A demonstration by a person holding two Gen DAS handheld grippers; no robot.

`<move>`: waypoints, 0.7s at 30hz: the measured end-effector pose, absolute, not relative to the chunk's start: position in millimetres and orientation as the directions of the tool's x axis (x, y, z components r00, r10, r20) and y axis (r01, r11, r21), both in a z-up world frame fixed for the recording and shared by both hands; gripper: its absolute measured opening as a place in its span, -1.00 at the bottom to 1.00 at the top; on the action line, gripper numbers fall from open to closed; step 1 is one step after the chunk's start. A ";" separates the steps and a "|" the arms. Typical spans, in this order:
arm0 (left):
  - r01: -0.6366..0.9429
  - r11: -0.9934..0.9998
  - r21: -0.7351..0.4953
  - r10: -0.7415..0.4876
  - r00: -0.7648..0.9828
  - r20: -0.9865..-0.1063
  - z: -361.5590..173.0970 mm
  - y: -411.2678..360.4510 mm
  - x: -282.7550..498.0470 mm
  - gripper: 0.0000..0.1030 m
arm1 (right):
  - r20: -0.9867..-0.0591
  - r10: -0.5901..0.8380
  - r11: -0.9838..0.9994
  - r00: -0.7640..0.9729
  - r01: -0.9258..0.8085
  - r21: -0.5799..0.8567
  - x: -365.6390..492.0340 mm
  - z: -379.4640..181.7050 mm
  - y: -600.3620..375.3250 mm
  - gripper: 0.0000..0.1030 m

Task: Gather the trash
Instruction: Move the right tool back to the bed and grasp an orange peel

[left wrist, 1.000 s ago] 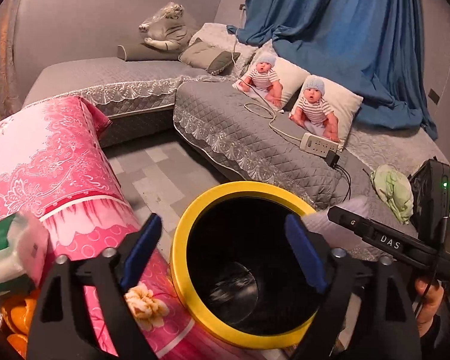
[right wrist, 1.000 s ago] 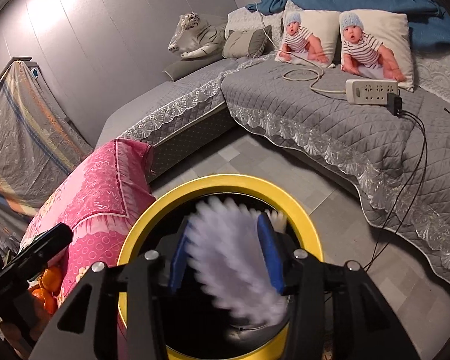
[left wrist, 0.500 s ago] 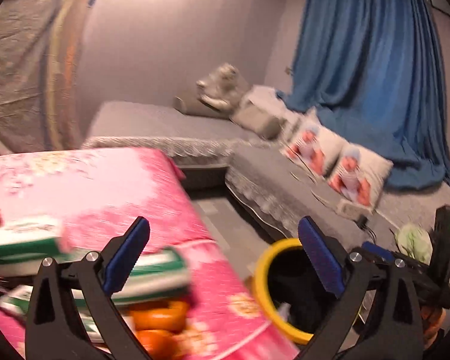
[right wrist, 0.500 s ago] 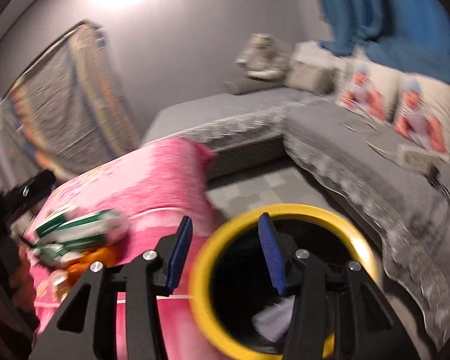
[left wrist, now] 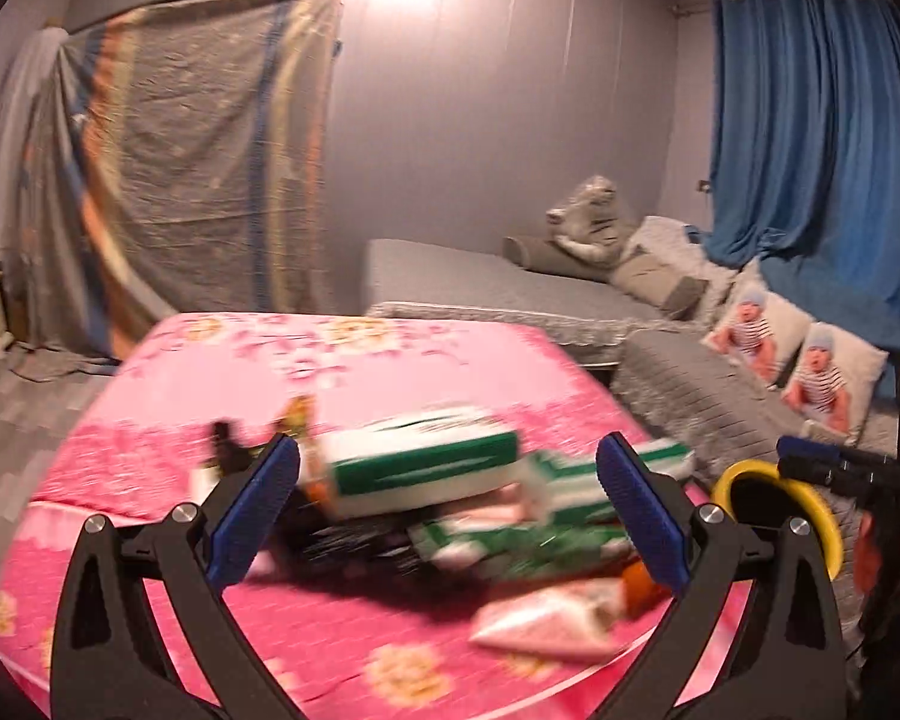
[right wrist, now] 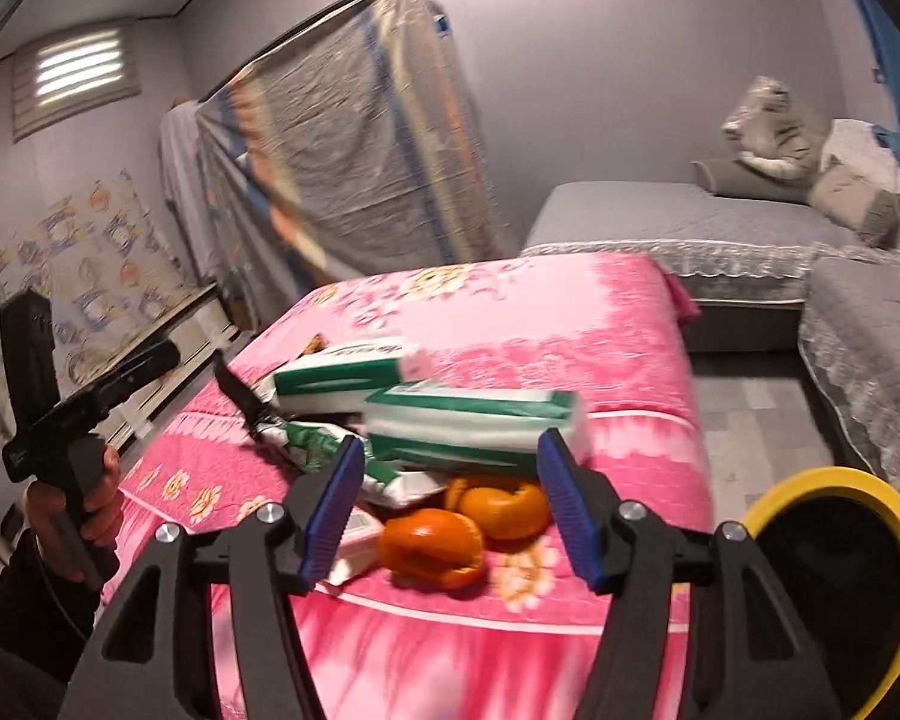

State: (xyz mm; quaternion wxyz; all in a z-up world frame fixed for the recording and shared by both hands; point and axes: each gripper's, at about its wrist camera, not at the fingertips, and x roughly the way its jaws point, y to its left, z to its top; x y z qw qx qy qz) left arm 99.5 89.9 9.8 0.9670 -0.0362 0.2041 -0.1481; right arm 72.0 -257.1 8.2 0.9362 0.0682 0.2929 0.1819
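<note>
Two grippers are over the pink flowered cloth (right wrist: 570, 324), both tilted a little downward at a heap of litter. The left gripper (left wrist: 447, 501) stands spread to its widest, nothing between its blue pads — released. In the right wrist view a hand (right wrist: 81, 501) grips its black handle off to the left. The right gripper (right wrist: 453, 504) is about half spread and its jaws are opening, nothing pinched between them.

Dead ahead of the left gripper lies a green-and-white carton (left wrist: 423, 468), long axis running left to right across the gap between the fingers; a second green-and-white pack (right wrist: 471, 420) lies just beyond the right gripper's fingertips, long axis crosswise too, resting on the heap. Crumpled green wrappers (right wrist: 306, 447) lie under them. Orange peels (right wrist: 432, 546) sit just in front of the right gripper — between its fingers in the view, not touched. A pale pink wrapper (left wrist: 546, 624) lies low, toward the left gripper's right finger; it is blurred.

To the right of both grippers, beside the cloth's edge, stands the yellow-rimmed bin (right wrist: 840, 576). Beyond: a grey quilted sofa (left wrist: 510, 282), blue curtain (left wrist: 810, 138), grey walls.
</note>
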 end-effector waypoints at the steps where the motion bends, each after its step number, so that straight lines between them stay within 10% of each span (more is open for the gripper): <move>1: 0.266 0.957 -0.117 -0.291 0.877 -0.384 7.0 98.4 94.7 0.84 | -0.529 0.387 0.922 0.755 -0.314 0.226 75.2 7.6 -252.5 0.11; 9: 0.358 0.932 -0.055 -0.352 0.859 -0.373 -17.9 99.9 59.0 0.84 | -0.552 0.334 0.940 0.764 -0.310 0.141 83.3 6.0 -256.5 0.44; 21: 0.369 0.915 -0.163 -0.402 0.794 -0.456 -56.8 99.4 82.2 0.84 | -0.688 0.325 0.915 0.649 -0.398 0.057 73.0 -40.3 -235.0 0.35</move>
